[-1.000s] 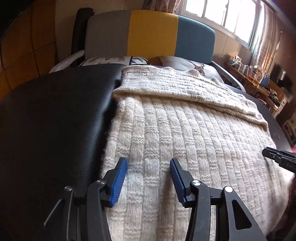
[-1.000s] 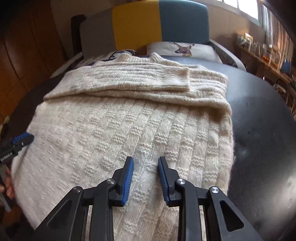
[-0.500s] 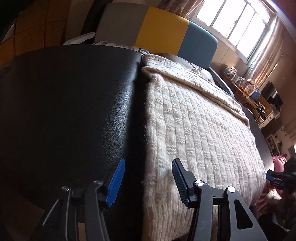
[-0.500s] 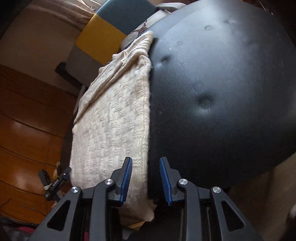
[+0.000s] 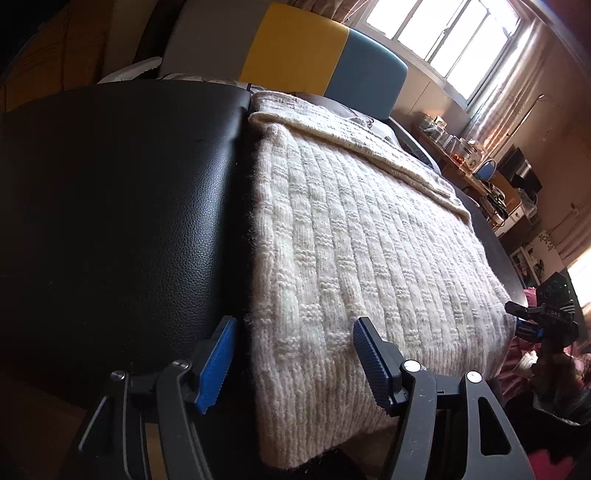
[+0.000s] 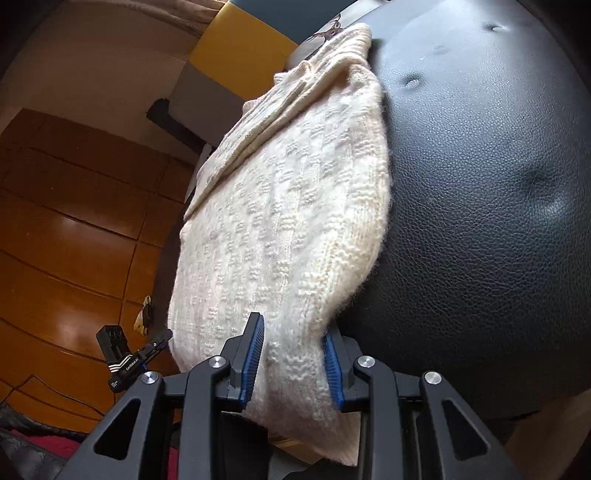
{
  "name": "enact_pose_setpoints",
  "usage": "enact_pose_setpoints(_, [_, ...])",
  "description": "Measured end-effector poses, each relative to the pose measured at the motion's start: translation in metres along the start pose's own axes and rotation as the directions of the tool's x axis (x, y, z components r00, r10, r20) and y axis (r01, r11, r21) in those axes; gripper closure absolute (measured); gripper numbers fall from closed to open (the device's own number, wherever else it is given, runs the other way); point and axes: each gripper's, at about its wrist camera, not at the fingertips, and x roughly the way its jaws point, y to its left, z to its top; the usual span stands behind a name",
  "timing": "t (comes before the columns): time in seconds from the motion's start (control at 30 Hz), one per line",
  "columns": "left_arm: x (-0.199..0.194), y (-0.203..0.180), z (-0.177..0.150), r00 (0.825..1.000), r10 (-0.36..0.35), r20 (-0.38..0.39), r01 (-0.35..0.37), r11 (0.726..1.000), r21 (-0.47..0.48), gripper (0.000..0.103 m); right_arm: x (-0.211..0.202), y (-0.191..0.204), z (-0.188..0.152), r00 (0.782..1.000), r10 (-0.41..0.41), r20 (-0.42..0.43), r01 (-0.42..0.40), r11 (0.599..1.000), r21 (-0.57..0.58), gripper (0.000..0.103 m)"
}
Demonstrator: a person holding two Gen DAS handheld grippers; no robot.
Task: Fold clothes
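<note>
Lying flat on a black leather surface (image 5: 110, 221), hem draped over the near edge: a cream knitted sweater (image 5: 351, 240), one sleeve folded across its far end. At the hem's left corner, the left gripper (image 5: 291, 363), spread wide open, one blue pad against the leather edge, the other over the knit, nothing pinched. At the opposite corner, the right gripper (image 6: 291, 360), parted with the hanging hem bulging between its blue pads; whether squeezing the wool, cannot tell. Beyond the sweater, a grey, yellow and blue headboard (image 5: 295, 48) and a bright window (image 5: 443, 33). Off to the right, a cluttered desk (image 5: 480, 173). Wooden floor (image 6: 55, 221) below the left side in the right wrist view
</note>
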Motion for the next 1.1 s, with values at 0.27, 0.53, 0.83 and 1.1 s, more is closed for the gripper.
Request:
enact_pose_setpoints(0.27, [0.003, 0.003, 0.012, 0.999, -0.023, -0.048, 0.020, 0.997, -0.073, 0.051, 0.005, -0.009, -0.004, 0.996, 0.089, -0.008, -0.089, 0.995, 0.048, 0.072])
enact_pose_setpoints(0.53, [0.020, -0.016, 0.032, 0.998, 0.023, -0.059, -0.023, 1.000, -0.003, 0.051, 0.007, -0.012, -0.008, 0.993, 0.117, -0.006, -0.116, 0.991, 0.062, 0.072])
enact_pose_setpoints(0.83, [0.016, -0.007, 0.028, 0.998, -0.013, -0.061, 0.012, 1.000, -0.015, 0.093, 0.006, 0.003, -0.015, 1.000, 0.007, 0.003, -0.007, 1.000, -0.007, 0.092])
enact_pose_setpoints(1.1, [-0.007, 0.006, 0.001, 0.959, -0.260, -0.115, 0.249, 0.963, -0.101, 0.095, 0.000, 0.014, -0.032, 0.996, 0.083, -0.035, -0.085, 0.995, -0.060, 0.092])
